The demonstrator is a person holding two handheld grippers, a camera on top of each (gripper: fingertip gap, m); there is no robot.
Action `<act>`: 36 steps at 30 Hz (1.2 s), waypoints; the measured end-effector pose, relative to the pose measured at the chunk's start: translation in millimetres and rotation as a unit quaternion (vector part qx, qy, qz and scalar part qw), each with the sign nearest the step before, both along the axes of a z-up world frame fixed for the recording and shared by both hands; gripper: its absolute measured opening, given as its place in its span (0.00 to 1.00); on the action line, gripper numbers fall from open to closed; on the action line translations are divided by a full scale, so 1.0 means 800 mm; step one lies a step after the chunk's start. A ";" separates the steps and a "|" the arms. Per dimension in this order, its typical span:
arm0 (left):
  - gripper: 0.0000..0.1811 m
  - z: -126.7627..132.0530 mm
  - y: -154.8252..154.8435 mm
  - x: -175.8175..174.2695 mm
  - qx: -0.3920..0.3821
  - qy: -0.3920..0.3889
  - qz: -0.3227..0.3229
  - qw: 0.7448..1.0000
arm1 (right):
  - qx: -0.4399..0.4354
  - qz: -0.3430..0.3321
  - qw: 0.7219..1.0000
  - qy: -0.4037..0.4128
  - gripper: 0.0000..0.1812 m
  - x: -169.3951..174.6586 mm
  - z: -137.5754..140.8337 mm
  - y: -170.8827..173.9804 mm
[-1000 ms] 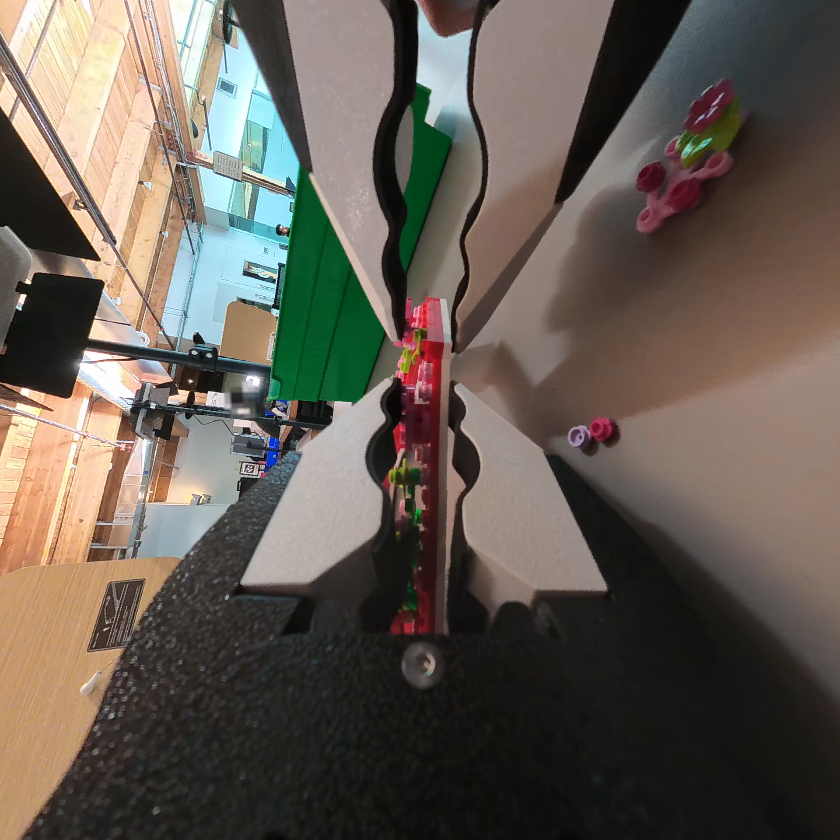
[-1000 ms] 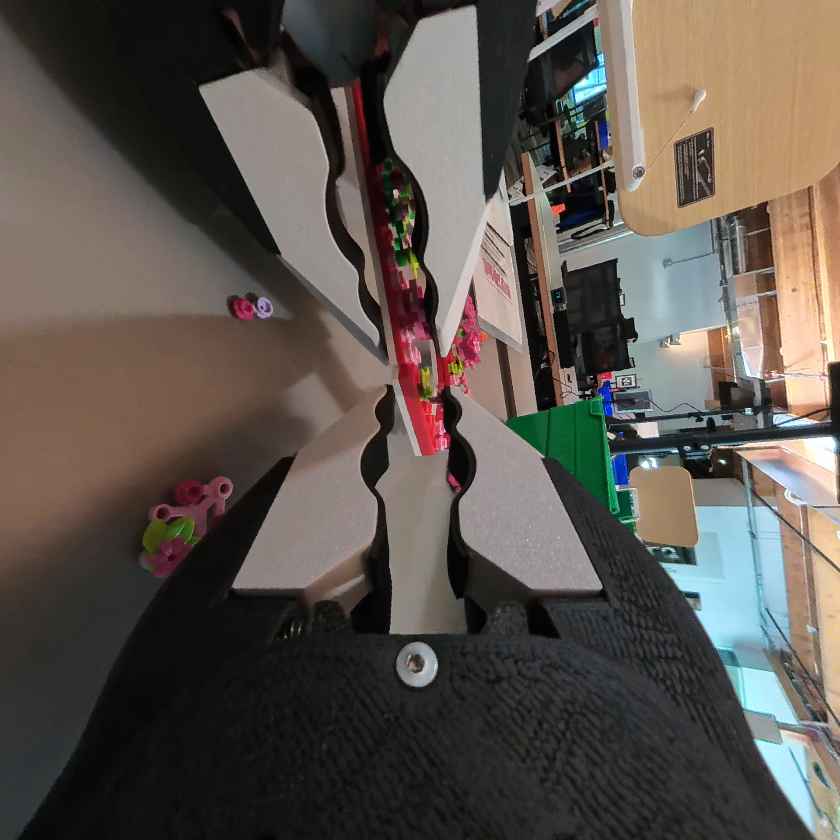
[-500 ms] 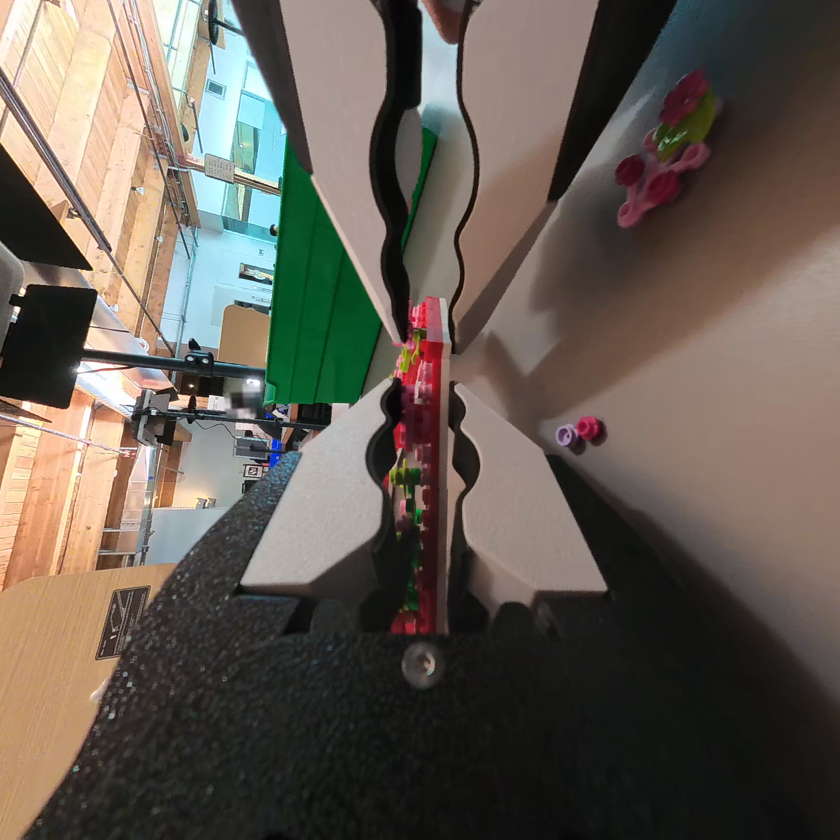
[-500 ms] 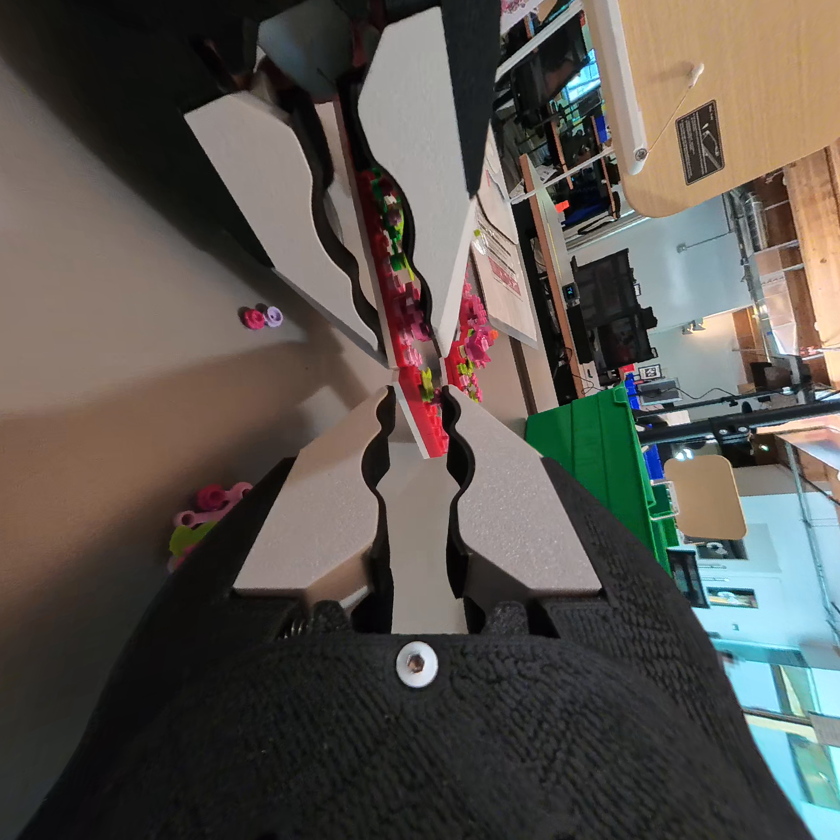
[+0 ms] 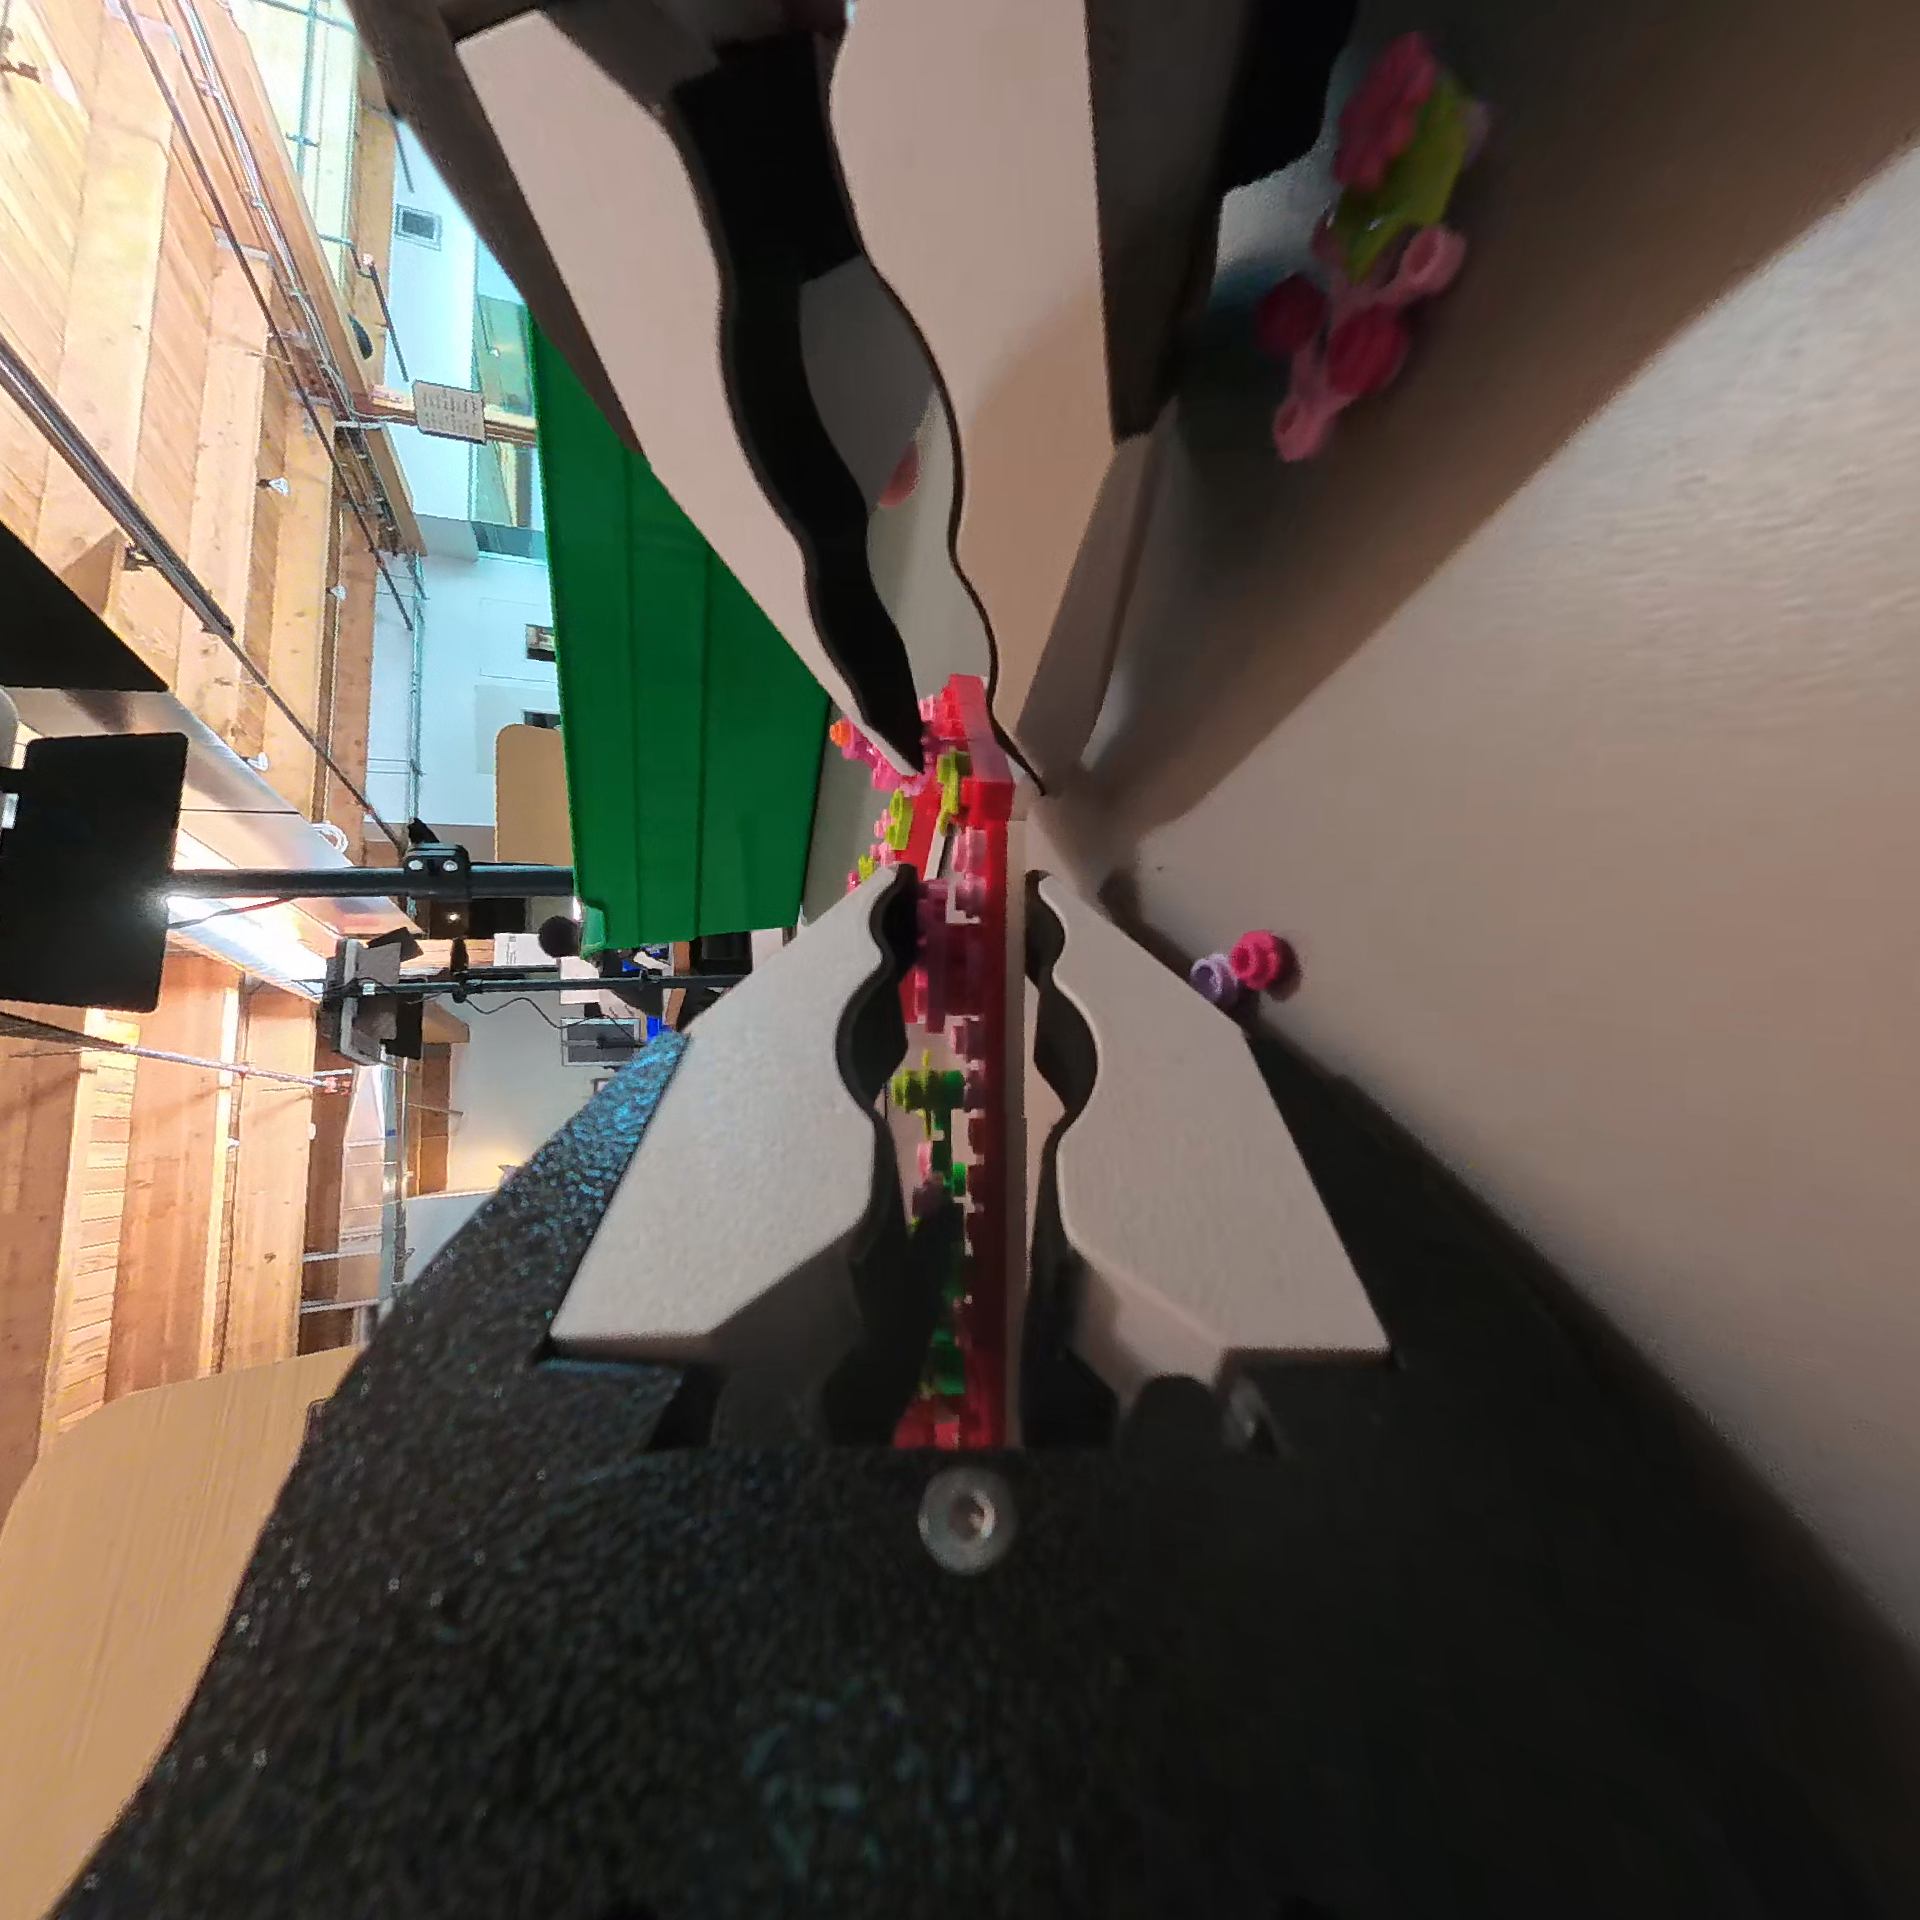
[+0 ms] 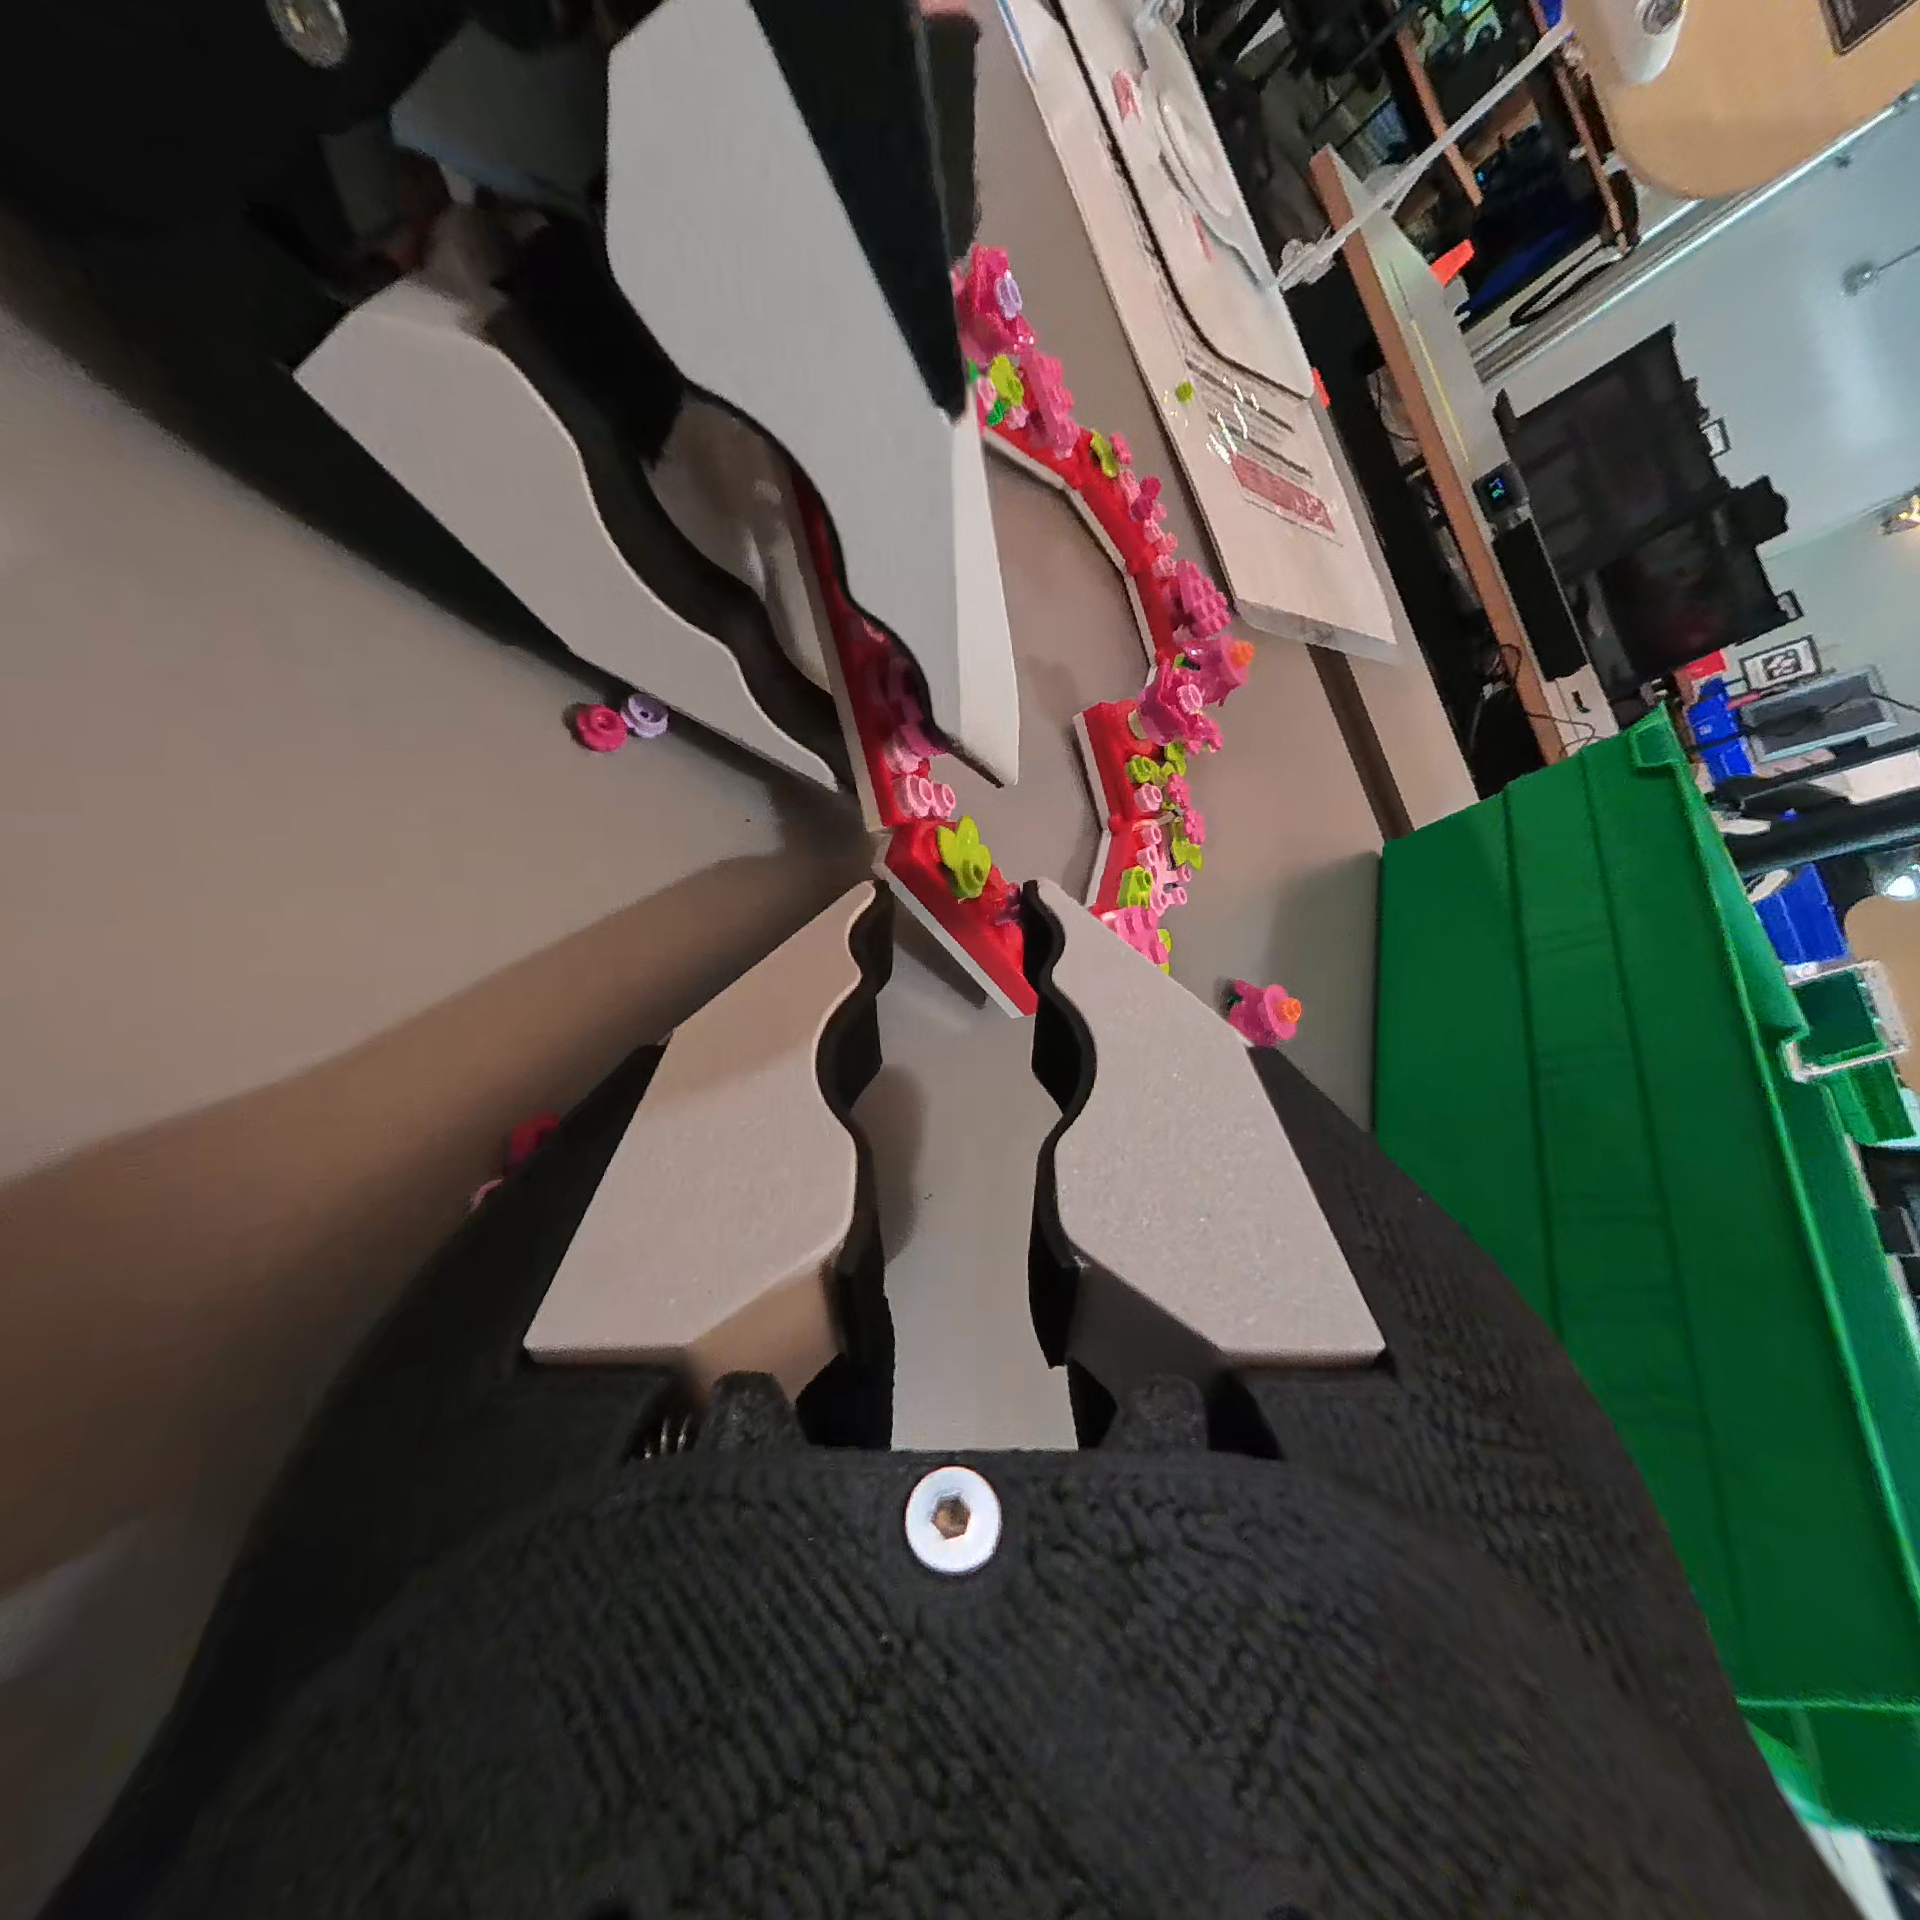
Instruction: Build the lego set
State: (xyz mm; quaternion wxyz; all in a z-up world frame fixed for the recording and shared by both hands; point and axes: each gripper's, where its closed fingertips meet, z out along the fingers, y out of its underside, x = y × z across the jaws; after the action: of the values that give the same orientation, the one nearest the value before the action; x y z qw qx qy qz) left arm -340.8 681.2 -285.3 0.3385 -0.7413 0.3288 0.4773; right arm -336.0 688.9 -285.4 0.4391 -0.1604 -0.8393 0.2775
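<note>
Here, green bin (image 6: 1621, 1195), left claw (image 5: 961, 883) gripping lego strip (image 5: 982, 1039)

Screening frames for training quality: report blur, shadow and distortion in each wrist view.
Left wrist view: the red lego frame between the left gripper fingers is soft, too close to focus; the flower cluster is smeared; wide-angle bending throughout. Right wrist view: sharper on the frame, the right gripper casts broad shadow across the table.

Left gripper (image 5: 966, 883) jaws clamped; right gripper (image 6: 956, 894) jaws clamped, tip-to-tip.
</note>
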 end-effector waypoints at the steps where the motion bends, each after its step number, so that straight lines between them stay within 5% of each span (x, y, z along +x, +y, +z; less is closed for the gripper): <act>1: 0.10 0.000 0.000 0.000 0.000 0.002 0.000 1.000 | -0.007 -0.005 1.000 -0.006 0.13 0.000 0.000 0.001; 9: 0.10 -0.002 0.001 0.002 -0.001 -0.009 -0.004 1.000 | -0.098 -0.028 0.991 -0.087 0.15 0.006 -0.002 0.001; 19: 0.10 -0.004 0.001 0.002 -0.005 0.003 -0.012 1.000 | -0.250 -0.069 0.943 -0.208 0.12 0.010 -0.002 0.013; 30: 0.10 -0.003 0.004 0.002 0.001 0.007 -0.018 1.000 | -0.252 -0.059 0.934 -0.247 0.05 0.049 -0.010 0.013; 36: 0.10 -0.003 0.004 0.002 0.004 0.001 -0.019 1.000 | -0.204 -0.057 0.952 -0.220 0.06 0.046 -0.009 0.001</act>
State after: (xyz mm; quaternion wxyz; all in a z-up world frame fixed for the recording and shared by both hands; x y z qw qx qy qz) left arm -339.2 684.3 -287.8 0.3499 -0.7334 0.3410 0.4727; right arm -299.2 689.4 -292.7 0.2161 -0.3514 -0.8301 0.3751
